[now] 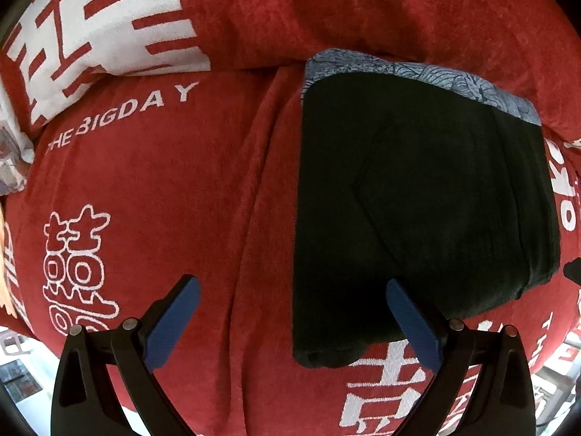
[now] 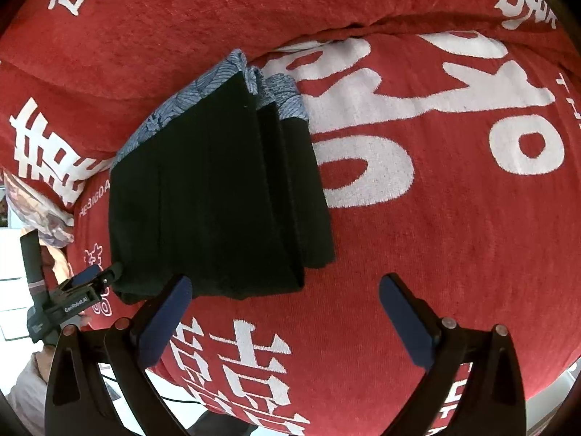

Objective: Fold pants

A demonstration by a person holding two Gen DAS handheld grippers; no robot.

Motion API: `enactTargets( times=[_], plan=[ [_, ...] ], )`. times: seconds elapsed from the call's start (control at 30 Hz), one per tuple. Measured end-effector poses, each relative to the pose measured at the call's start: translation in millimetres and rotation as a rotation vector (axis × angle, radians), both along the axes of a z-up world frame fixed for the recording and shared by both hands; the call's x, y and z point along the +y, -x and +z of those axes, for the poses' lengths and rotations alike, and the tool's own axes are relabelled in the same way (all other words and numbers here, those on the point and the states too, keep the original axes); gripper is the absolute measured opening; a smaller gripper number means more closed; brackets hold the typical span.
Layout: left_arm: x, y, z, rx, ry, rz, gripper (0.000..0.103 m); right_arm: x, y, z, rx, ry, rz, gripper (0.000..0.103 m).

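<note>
Both tools (image 1: 293,318) (image 2: 285,318) spread, empty — folded black pants (image 1: 417,210) on red blanket (image 1: 181,181)

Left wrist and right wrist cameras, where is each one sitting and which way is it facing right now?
Left wrist: rides the left gripper, facing forward and down past its open blue fingers at the folded black pants on the red blanket.
Right wrist: rides the right gripper, open, facing down at the pants ahead-left; the left gripper shows at far left.
Shared: the pants, their blue patterned waistband and the blanket.
</note>
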State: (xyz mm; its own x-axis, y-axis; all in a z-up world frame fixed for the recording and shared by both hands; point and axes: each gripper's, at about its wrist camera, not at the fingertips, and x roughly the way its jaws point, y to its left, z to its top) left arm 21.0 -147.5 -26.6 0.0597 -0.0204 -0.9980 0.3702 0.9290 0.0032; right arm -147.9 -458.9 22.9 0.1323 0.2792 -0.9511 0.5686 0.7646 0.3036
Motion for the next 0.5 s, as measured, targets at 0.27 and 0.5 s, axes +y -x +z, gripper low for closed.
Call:
enactTargets(
  times=[0.27, 0.5],
  plan=[
    [2.3, -2.8, -2.7, 0.010, 0.003, 0.012, 0.103, 2.5, -1.2, -4.0, 0.014, -0.015, -0.002, 0.103],
    [1.4, -3.2, -3.4, 0.009, 0.000, 0.011, 0.103, 5.1, -2.6, -5.7, 0.018, -0.021, 0.002, 0.103]
  ],
)
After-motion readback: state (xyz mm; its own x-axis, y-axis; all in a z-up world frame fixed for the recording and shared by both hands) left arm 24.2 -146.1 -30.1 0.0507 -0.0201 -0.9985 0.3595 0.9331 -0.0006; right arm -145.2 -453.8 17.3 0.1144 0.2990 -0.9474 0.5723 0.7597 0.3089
